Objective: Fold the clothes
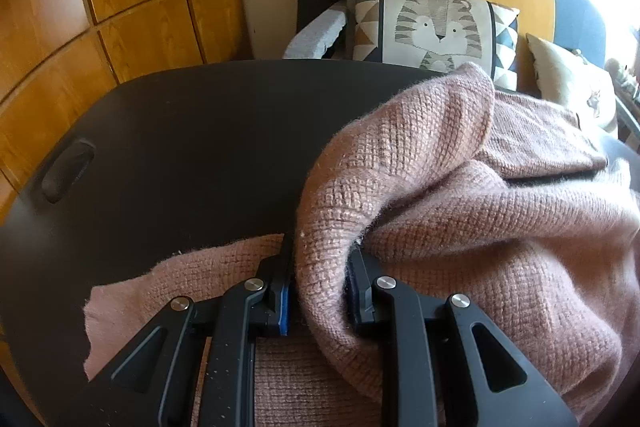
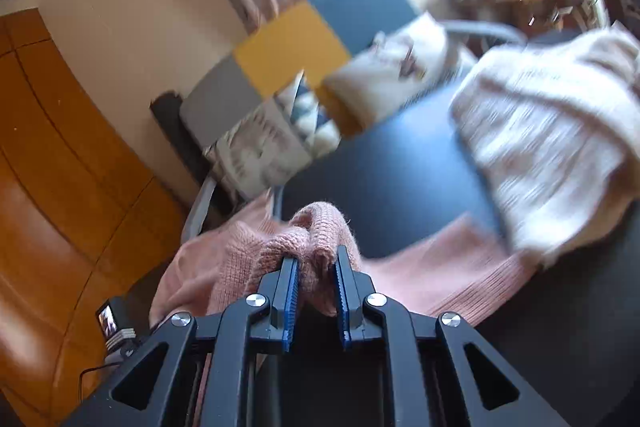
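Observation:
A pink knitted sweater (image 1: pixel 460 227) lies on the black table (image 1: pixel 180 147), mostly to the right in the left wrist view. My left gripper (image 1: pixel 320 255) is shut on a thick fold of it, which rises in a hump above the fingers. In the tilted, blurred right wrist view, my right gripper (image 2: pixel 316 259) is shut on a bunched edge of the same pink sweater (image 2: pixel 320 223), held above the table (image 2: pixel 392 179). Its blue pads (image 2: pixel 290 303) press the knit from both sides. More pink cloth trails off to the right under a white knitted garment (image 2: pixel 552 131).
An armchair with a tiger cushion (image 1: pixel 436 27) stands just behind the table. A wooden cabinet (image 1: pixel 120 7) fills the left. The table has a handle slot (image 1: pixel 66 171) near its left edge. A small device with a screen (image 2: pixel 108 321) sits low left of the right gripper.

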Demonstrator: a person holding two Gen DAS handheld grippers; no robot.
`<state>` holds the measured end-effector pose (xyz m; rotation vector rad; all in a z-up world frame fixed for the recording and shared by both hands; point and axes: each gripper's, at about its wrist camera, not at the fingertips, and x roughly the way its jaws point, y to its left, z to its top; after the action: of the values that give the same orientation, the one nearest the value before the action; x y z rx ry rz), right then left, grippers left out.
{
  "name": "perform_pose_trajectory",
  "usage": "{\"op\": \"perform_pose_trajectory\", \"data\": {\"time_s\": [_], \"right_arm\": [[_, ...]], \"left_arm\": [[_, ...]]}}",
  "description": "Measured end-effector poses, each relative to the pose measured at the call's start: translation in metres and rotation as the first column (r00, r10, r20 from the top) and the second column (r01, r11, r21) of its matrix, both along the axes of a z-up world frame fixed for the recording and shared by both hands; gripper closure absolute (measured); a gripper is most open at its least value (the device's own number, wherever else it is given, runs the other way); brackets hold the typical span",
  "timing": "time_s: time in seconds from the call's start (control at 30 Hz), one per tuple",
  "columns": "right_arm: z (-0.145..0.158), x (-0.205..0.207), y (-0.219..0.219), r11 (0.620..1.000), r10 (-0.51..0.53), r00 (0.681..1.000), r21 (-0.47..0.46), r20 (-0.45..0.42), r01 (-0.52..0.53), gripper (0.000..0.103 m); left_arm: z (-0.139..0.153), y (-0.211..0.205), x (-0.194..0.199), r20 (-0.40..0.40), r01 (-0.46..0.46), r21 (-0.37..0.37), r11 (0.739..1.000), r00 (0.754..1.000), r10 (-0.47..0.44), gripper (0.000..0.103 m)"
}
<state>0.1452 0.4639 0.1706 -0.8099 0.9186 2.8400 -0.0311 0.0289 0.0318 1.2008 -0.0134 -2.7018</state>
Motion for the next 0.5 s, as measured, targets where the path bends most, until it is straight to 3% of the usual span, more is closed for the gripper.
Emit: {"op": "perform_pose_trajectory", "data": {"time_s": [0.13, 0.23, 0.4, 0.5], "right_arm": [[0.025, 0.022, 0.021, 0.985, -0.105, 0.994, 0.134, -0.027, 0.108, 0.087], [0.025, 0.027, 0.029, 0.964, -0.16, 0.987, 0.216, 0.007, 0.155, 0.087], [-0.02, 0.027, 0.048, 0.95, -0.25, 0.949, 0.237, 0.194, 0.202, 0.087], [-0.054, 0.019, 0.053, 0.967, -0.213, 0.908, 0.214, 0.362, 0.141, 0.08]], "left_arm": [[0.001, 0.005, -0.002, 0.006, -0.007, -0.04, 0.999, 1.0, 0.007, 0.08], [0.001, 0.007, -0.003, 0.01, -0.012, -0.063, 0.998, 1.0, 0.013, 0.08], [0.002, 0.011, -0.004, 0.017, -0.012, -0.094, 0.995, 1.0, 0.013, 0.08], [0.002, 0.011, -0.004, 0.02, -0.01, -0.097, 0.995, 1.0, 0.012, 0.08]]}}
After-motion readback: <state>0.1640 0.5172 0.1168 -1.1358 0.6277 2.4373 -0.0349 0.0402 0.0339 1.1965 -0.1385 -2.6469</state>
